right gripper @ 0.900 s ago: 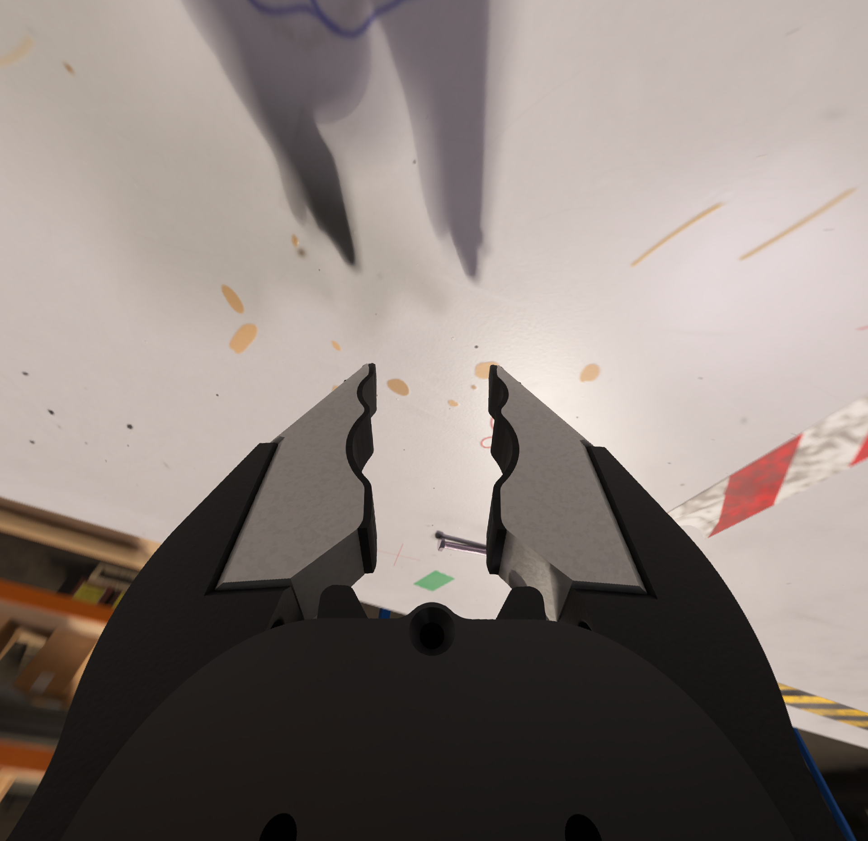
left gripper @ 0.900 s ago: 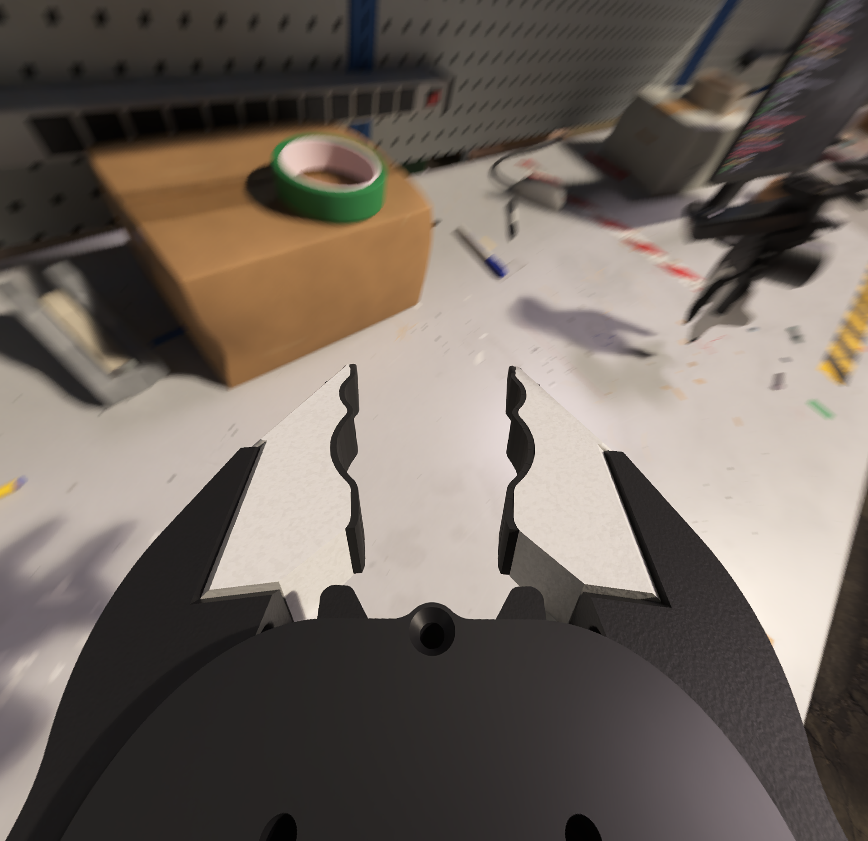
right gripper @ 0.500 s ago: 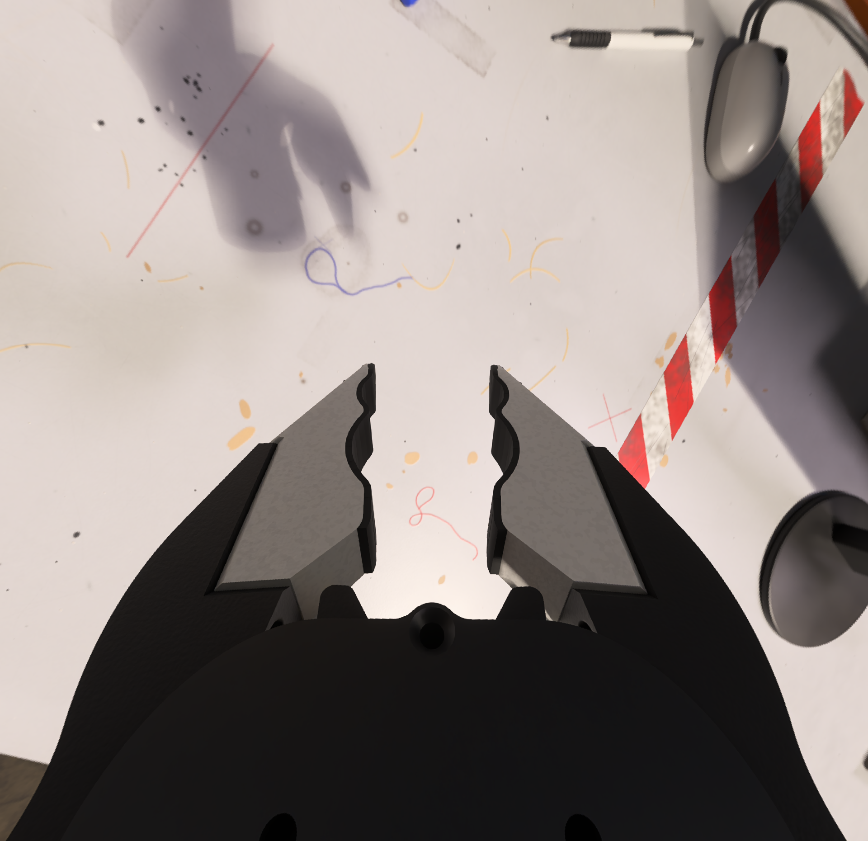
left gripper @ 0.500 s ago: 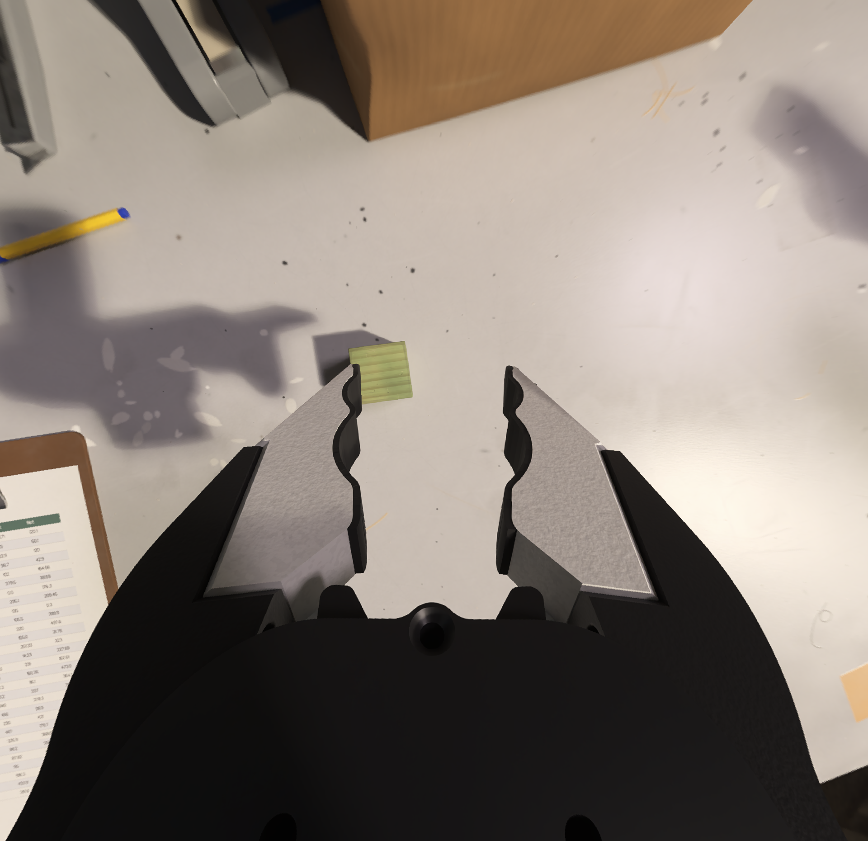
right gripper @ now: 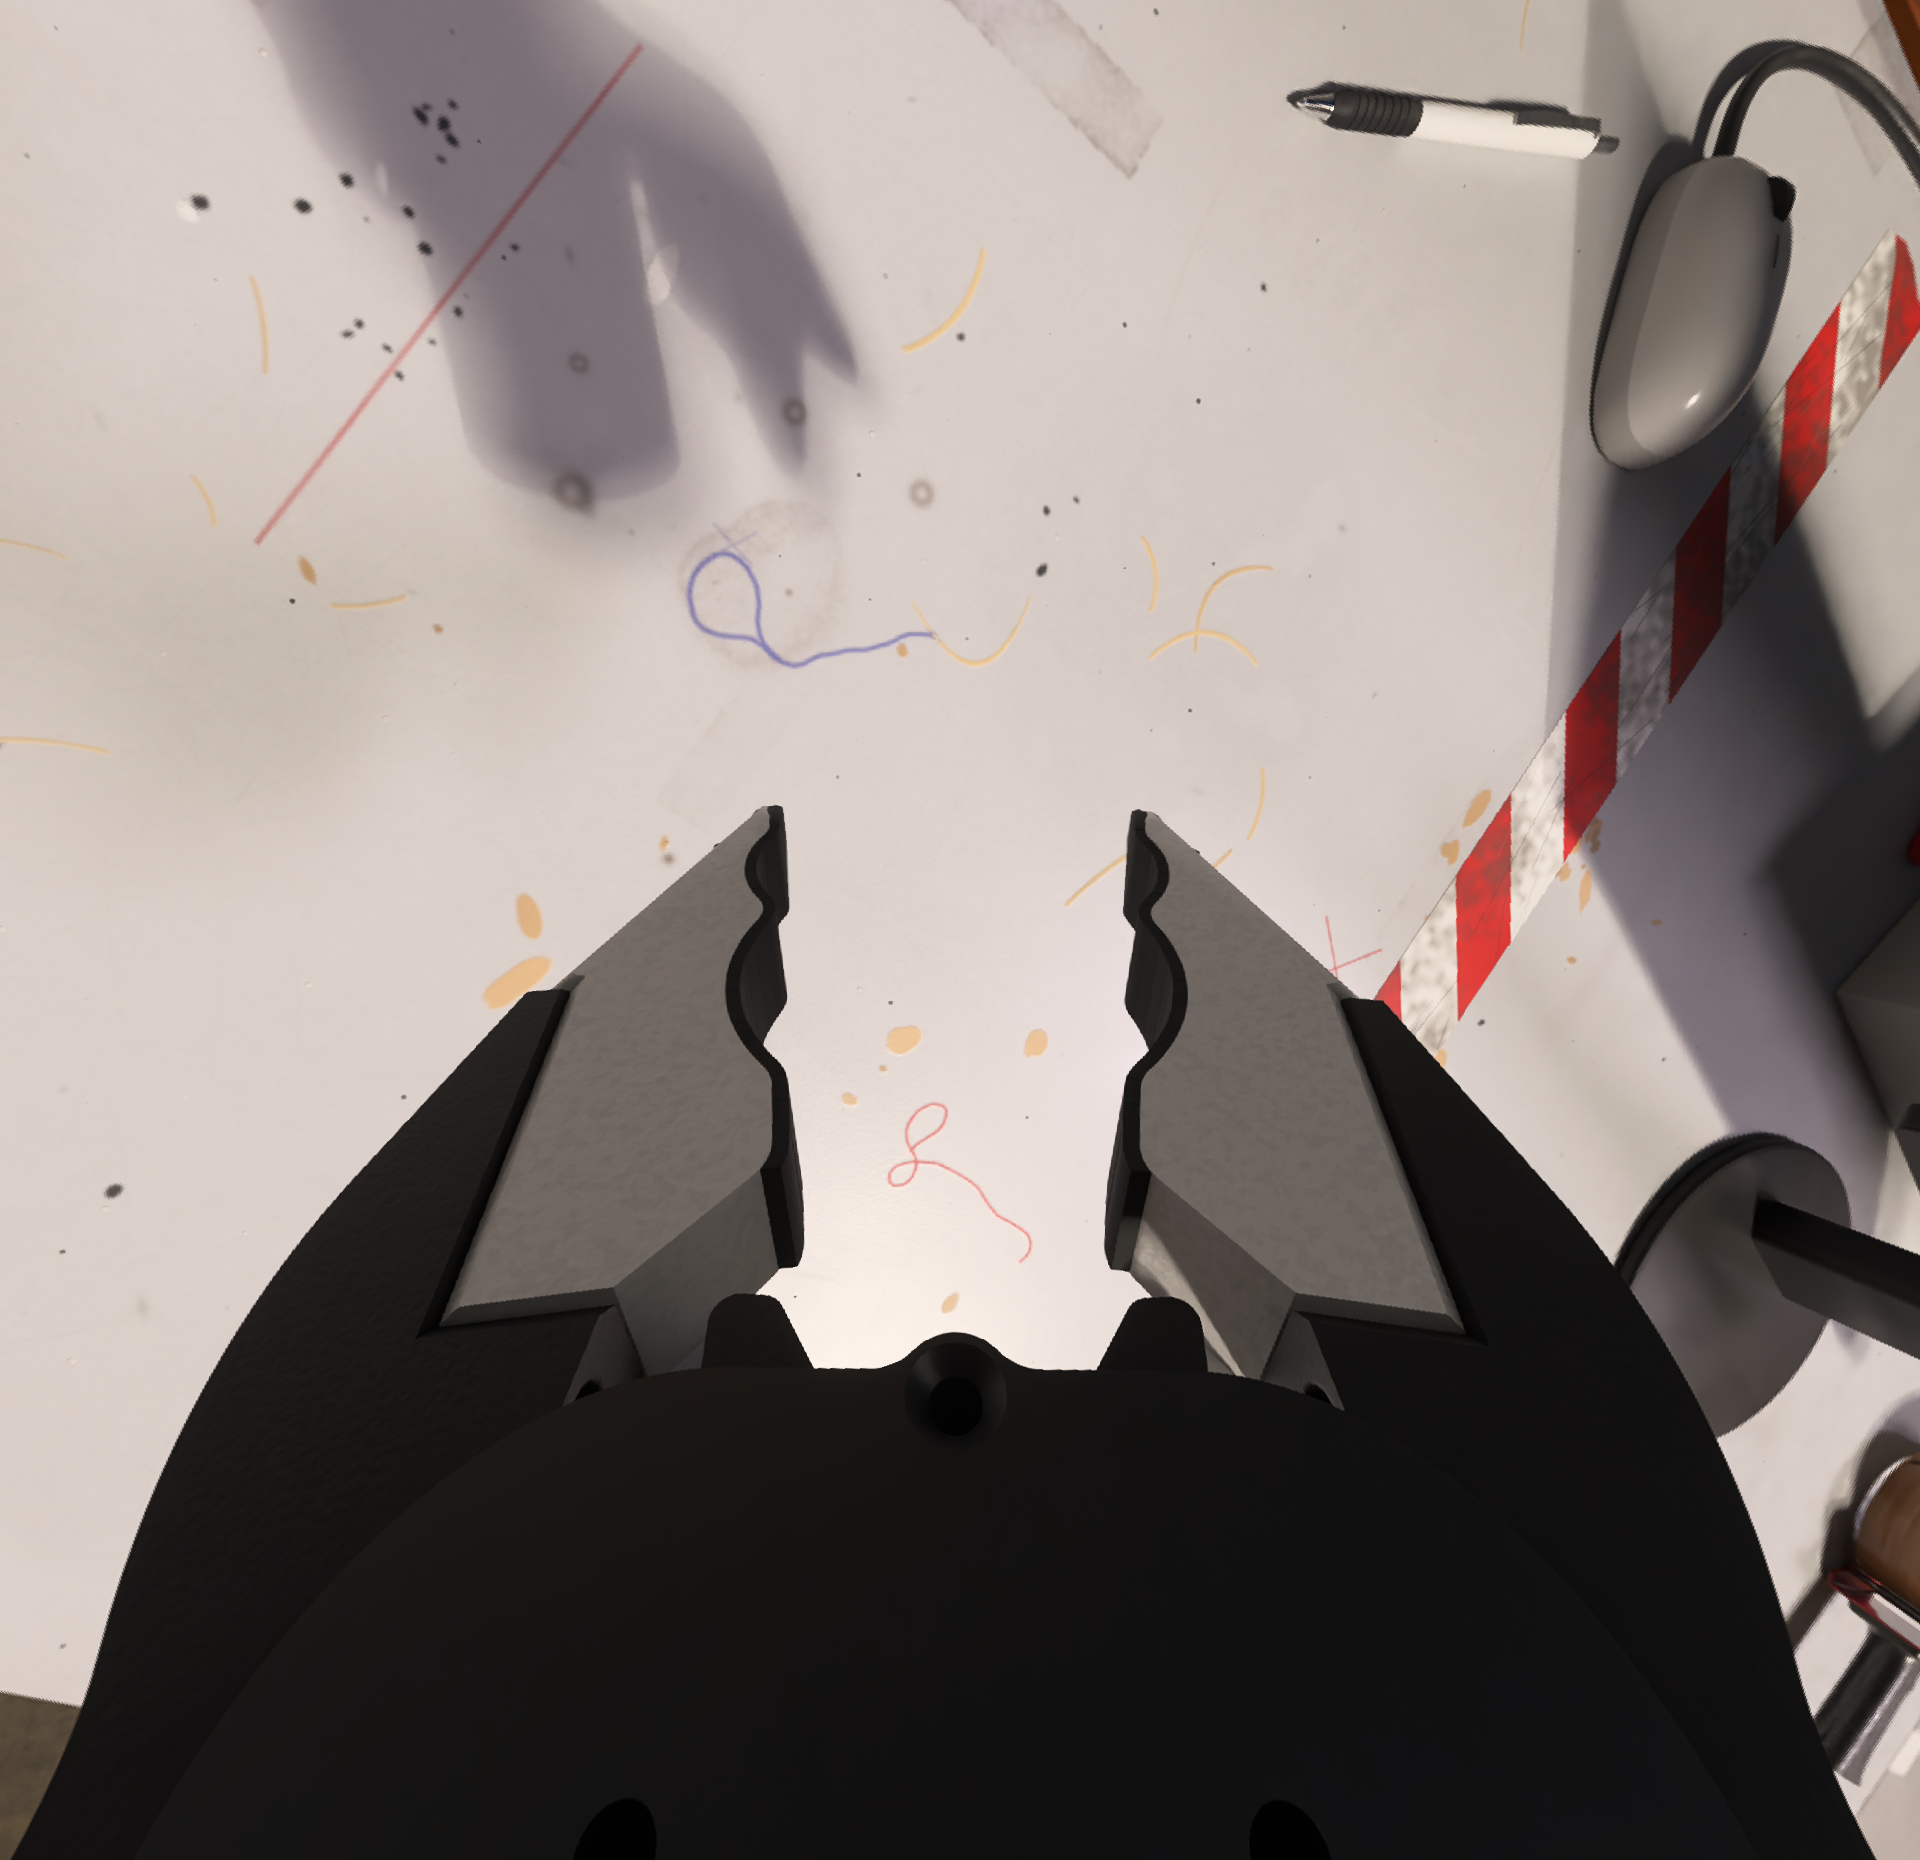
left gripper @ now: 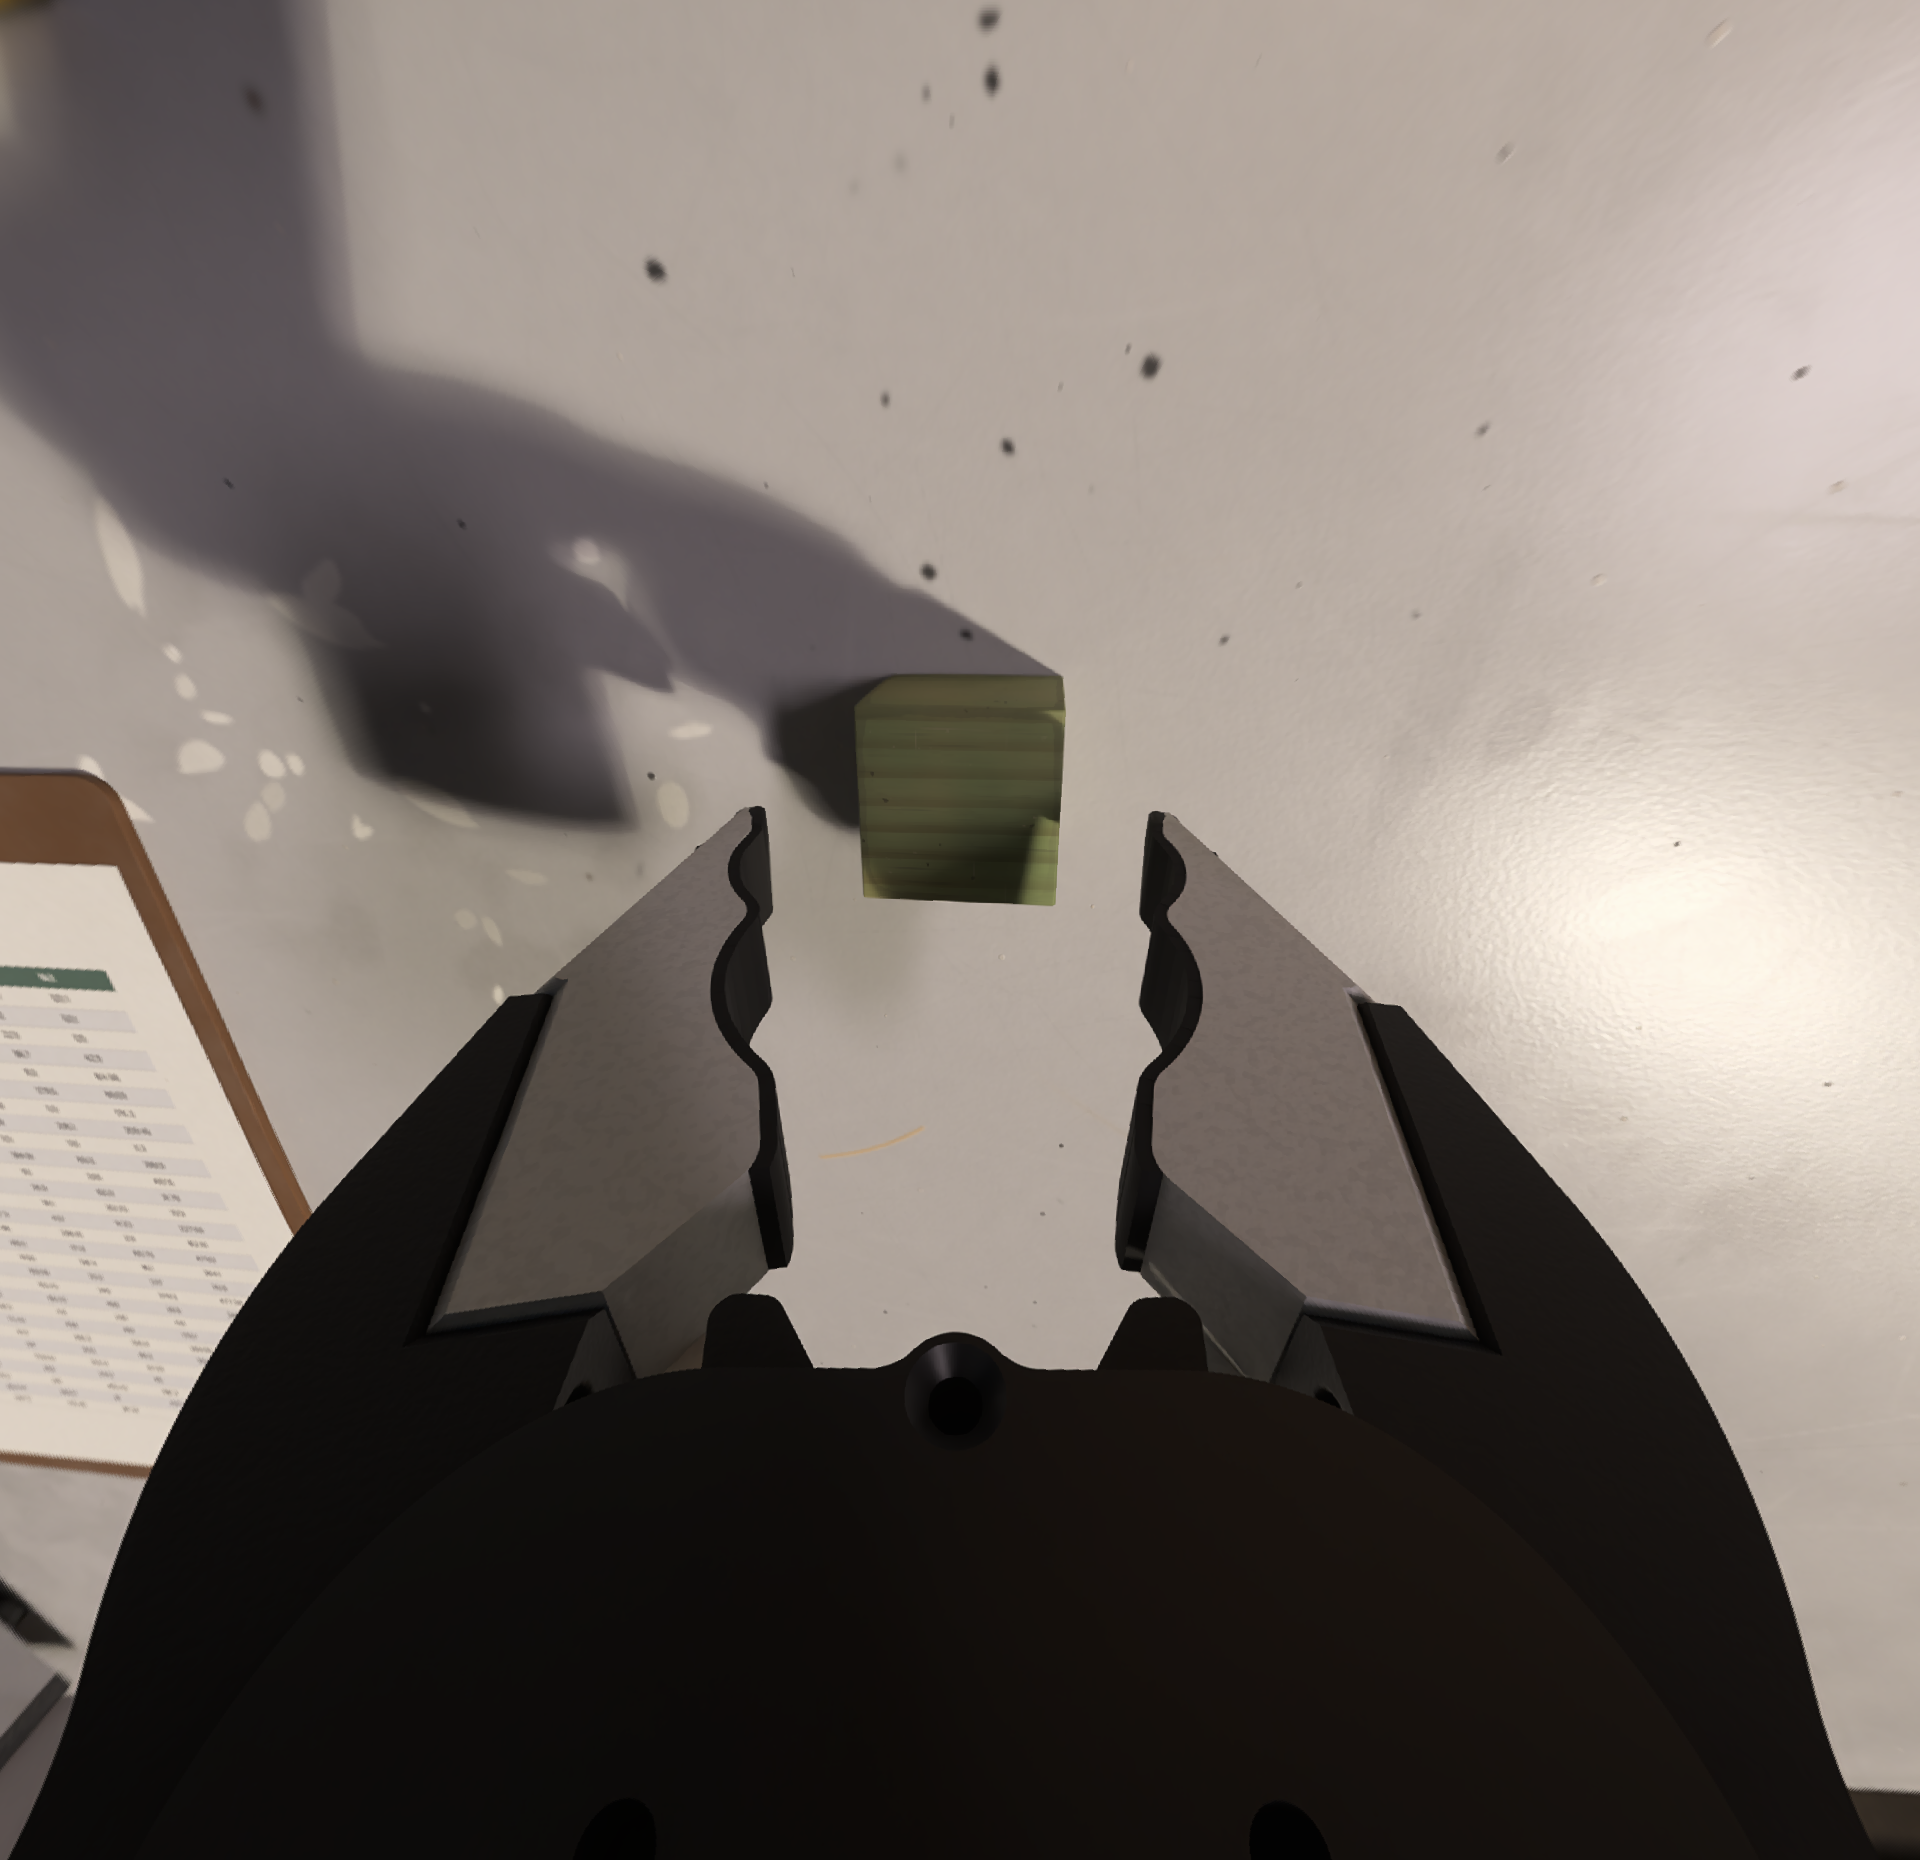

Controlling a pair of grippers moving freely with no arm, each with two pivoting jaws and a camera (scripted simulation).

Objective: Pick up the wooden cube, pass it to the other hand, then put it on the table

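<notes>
A small greenish wooden cube (left gripper: 960, 790) rests on the white table (left gripper: 1455, 460) in the left wrist view. My left gripper (left gripper: 954, 823) is open and points down at it, with the cube just ahead of and between the two fingertips, apart from both. My right gripper (right gripper: 954, 823) is open and empty above a bare stretch of the table (right gripper: 312, 823). The cube does not show in the right wrist view.
A clipboard (left gripper: 114, 1135) with a printed sheet lies left of the left gripper. Near the right gripper lie a red-and-white striped tape strip (right gripper: 1621, 719), a grey mouse (right gripper: 1688, 314), a pen (right gripper: 1455, 122) and a round dark stand base (right gripper: 1745, 1280).
The left gripper has dropped closer to the table and shifted so the cube now sits centred between its fingertips. The right gripper has opened a little wider and moved slightly.
</notes>
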